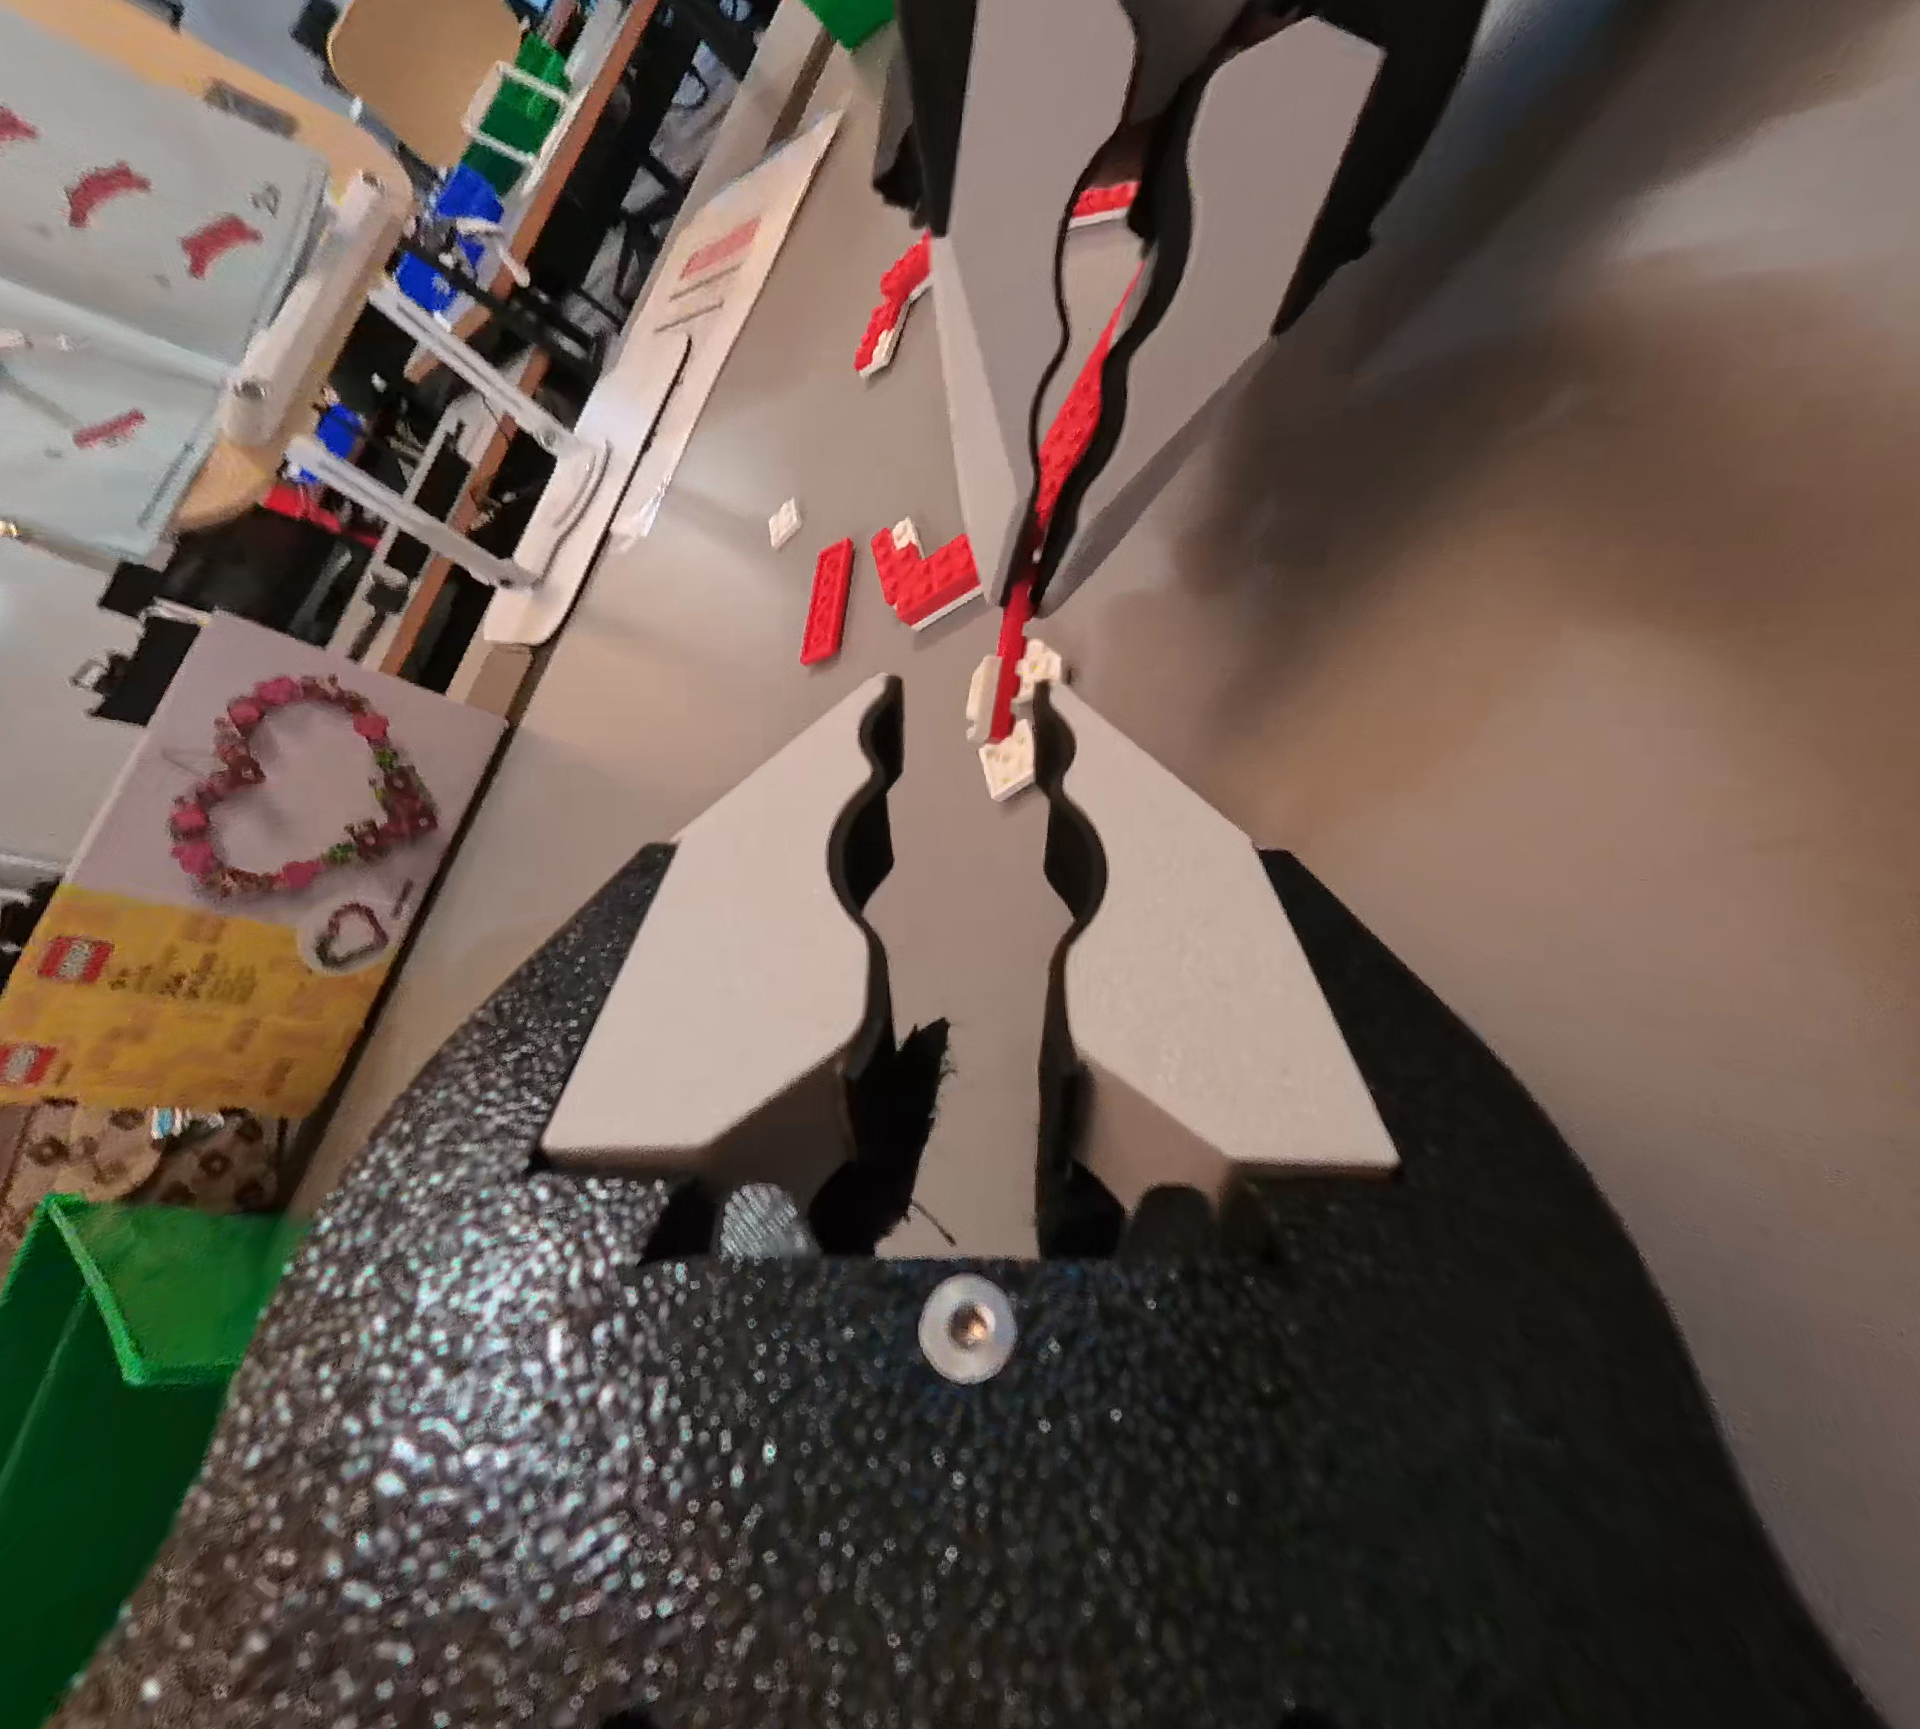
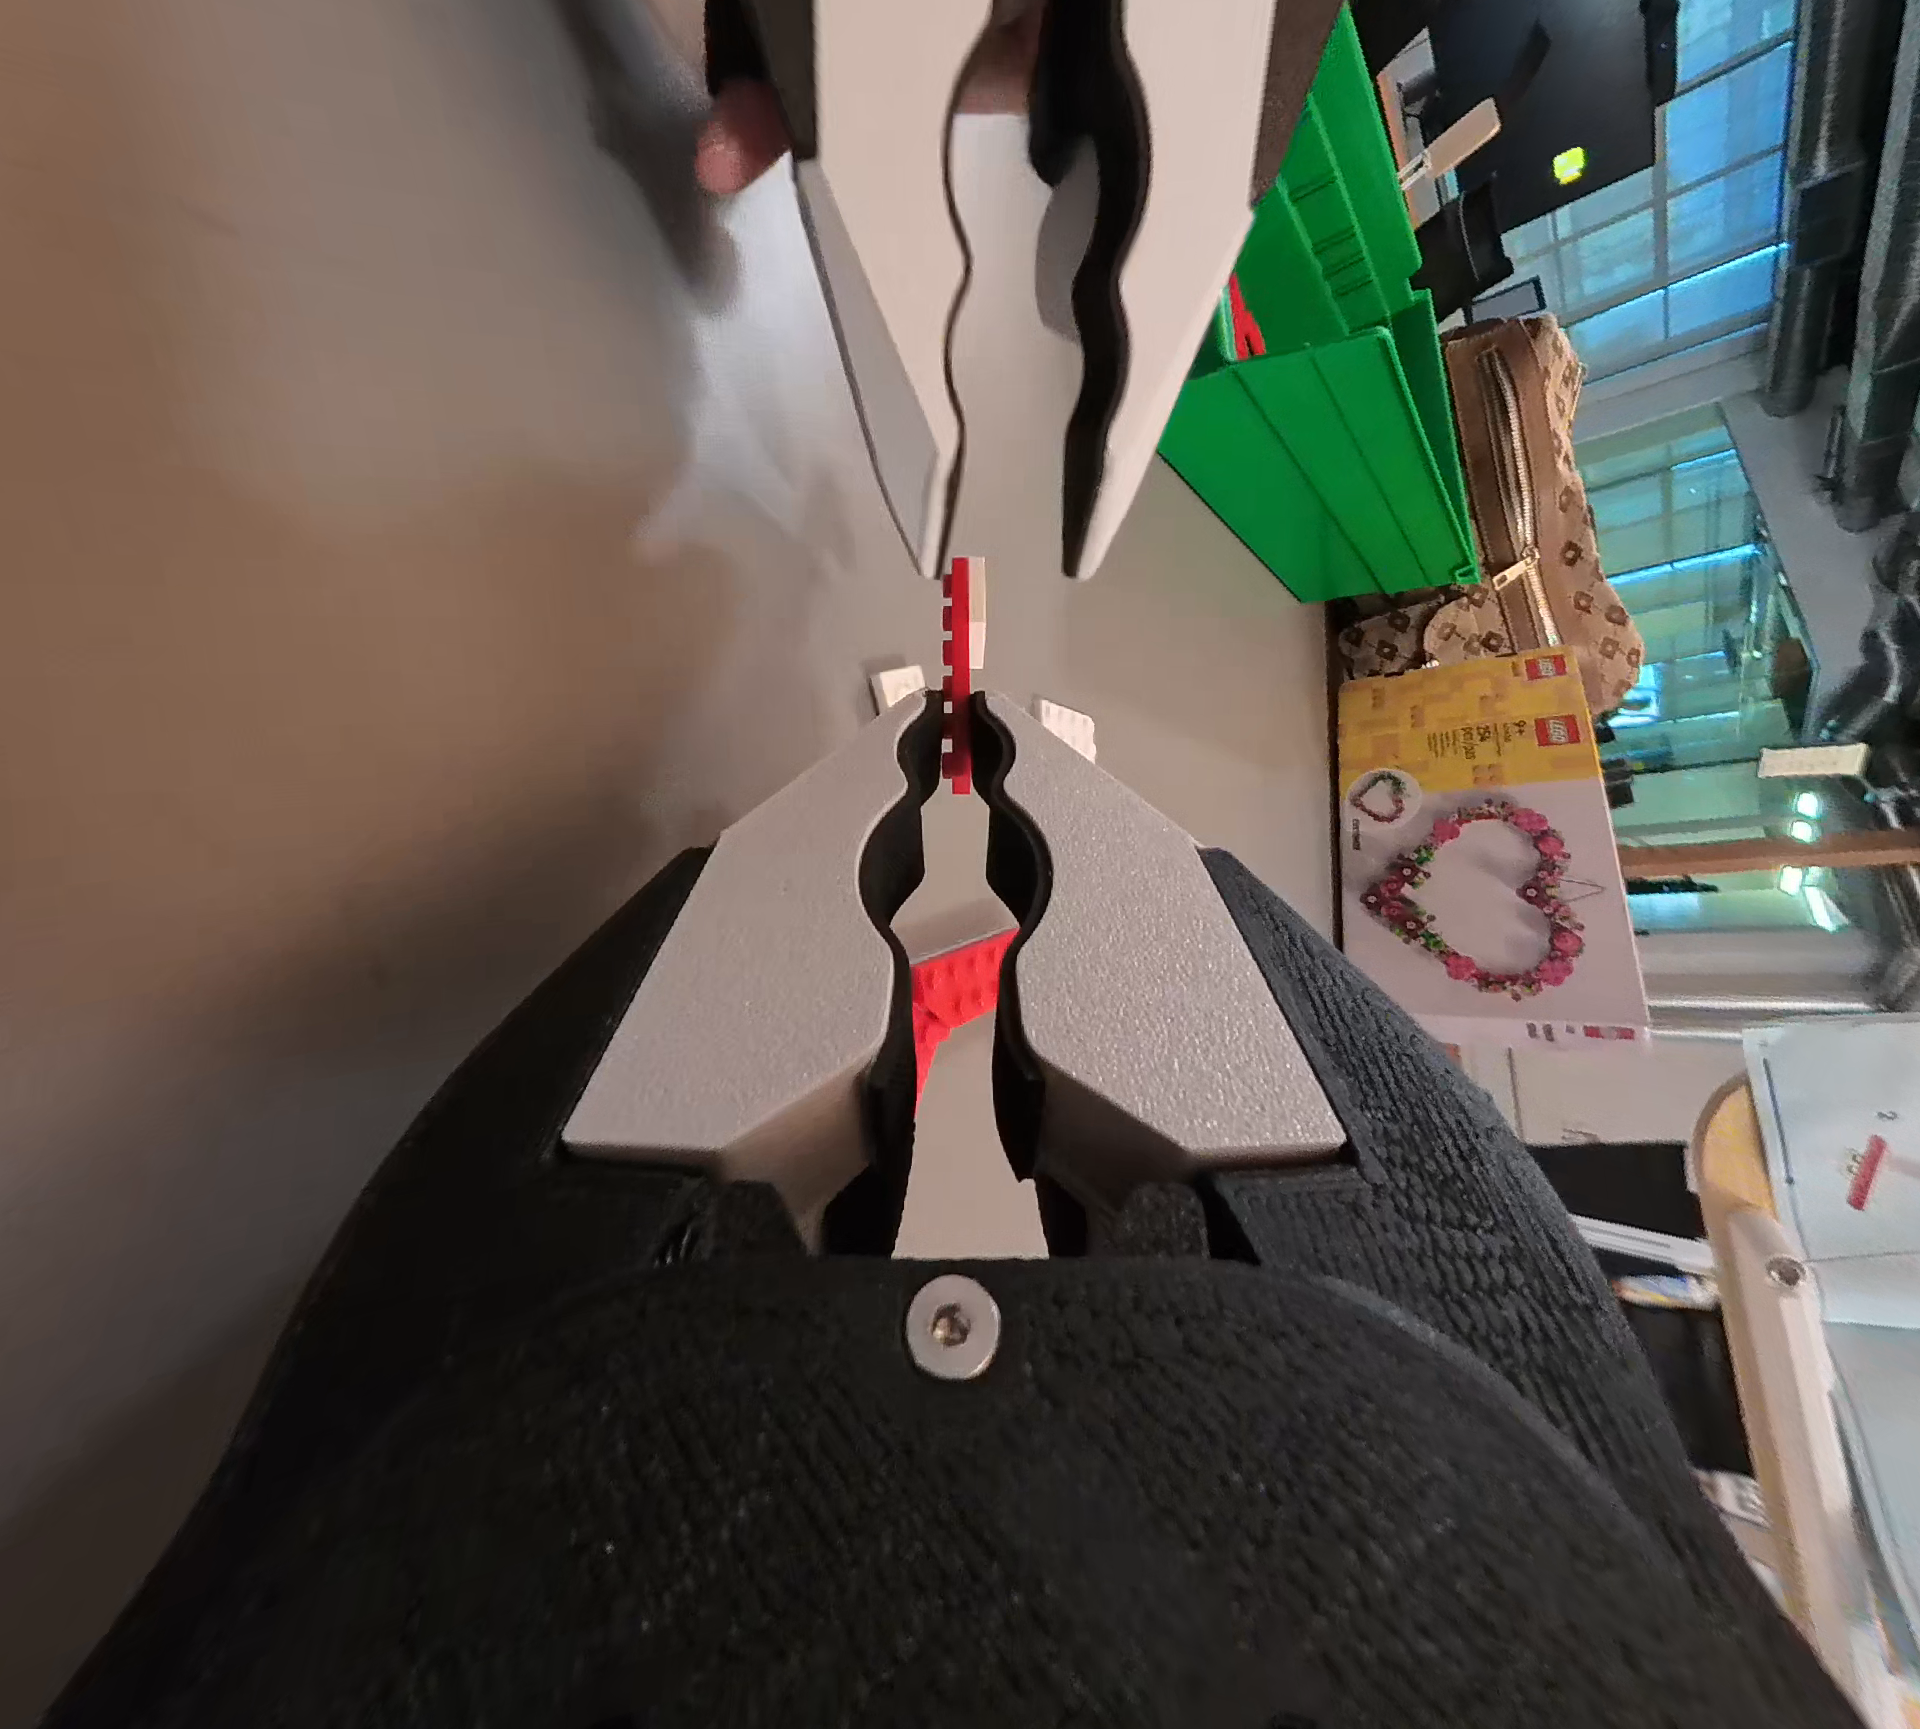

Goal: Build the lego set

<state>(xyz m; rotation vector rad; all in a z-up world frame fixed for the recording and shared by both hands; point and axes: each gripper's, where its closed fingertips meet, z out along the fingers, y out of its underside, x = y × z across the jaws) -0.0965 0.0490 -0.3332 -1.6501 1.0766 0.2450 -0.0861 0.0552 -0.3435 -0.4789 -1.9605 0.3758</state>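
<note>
At lower left of my left view leans the set's box [image 1: 260,858]; loose red bricks [image 1: 894,578] lie mid-frame on the worktop [image 1: 1558,744]. My left claw [image 1: 971,723] gapes empty. My right claw [image 2: 958,723], centre frame, pinches the red plate strip [image 2: 958,640], white-tipped.

red plate [image 2: 958,723]: rear hidden by right tongs [image 2: 961,703] | background blurred
</note>
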